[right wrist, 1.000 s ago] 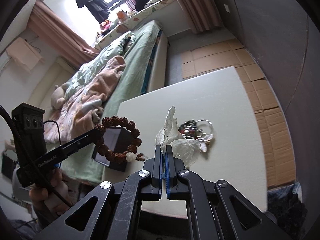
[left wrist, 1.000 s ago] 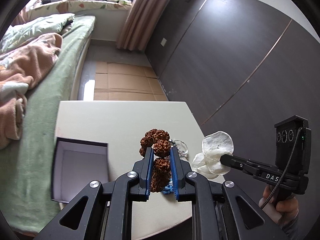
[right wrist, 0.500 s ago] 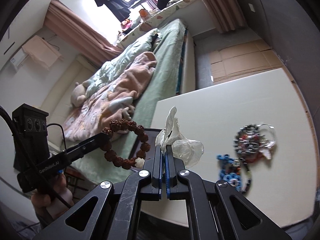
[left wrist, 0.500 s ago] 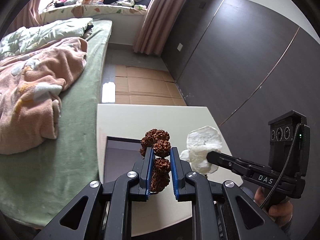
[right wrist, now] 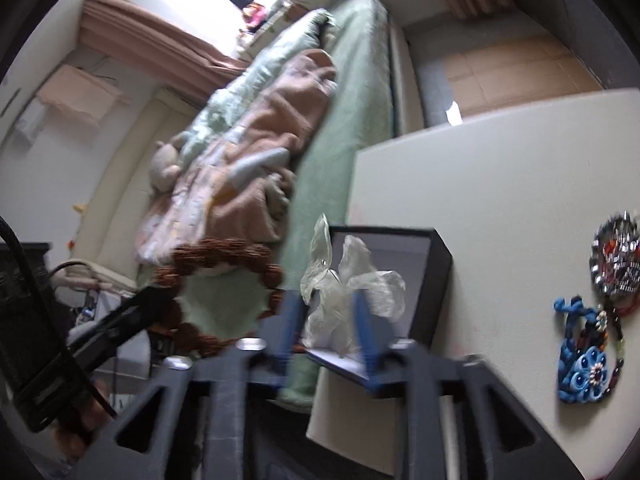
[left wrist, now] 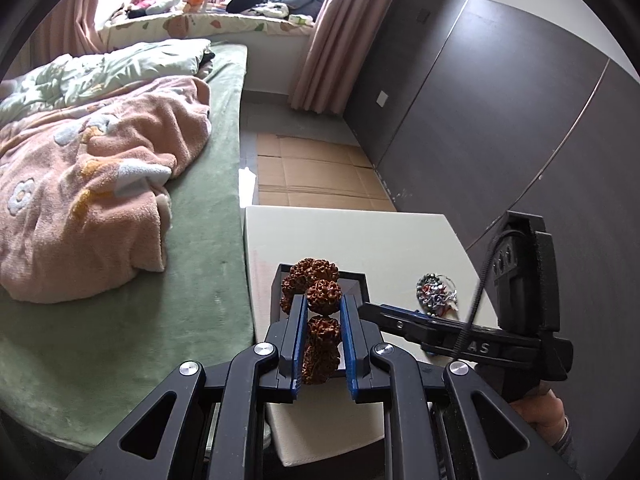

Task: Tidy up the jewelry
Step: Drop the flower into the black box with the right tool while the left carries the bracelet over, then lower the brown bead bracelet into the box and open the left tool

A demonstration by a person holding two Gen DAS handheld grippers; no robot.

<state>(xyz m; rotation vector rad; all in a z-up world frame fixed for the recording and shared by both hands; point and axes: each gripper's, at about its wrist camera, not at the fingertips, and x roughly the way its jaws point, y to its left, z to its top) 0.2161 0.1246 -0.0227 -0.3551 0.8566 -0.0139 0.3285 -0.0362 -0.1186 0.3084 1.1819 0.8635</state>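
So the left gripper (left wrist: 323,312) has its fingers pinched on a chunky brown seed-bead bracelet (left wrist: 316,292), one bead squeezed right between the blue pads, the rest of the loop sticking up past the tips. It's hanging over the near-left corner of the black jewelry box (right wrist: 436,276), which sits at the table (right wrist: 500,184) edge closest to the bed (left wrist: 208,248).

The right gripper (right wrist: 326,320) is pretty blurry, but its fingers look spread apart, and a crumpled clear plastic bag (right wrist: 352,284) sits between them over the box's pale lining. Can't tell whether the bag is touching either finger or resting in the box.

To the right of the box, well apart from it, a blue beaded piece (right wrist: 580,364) lies flat on the table, and just beyond that a sparkly silver-and-red bracelet (right wrist: 618,256).
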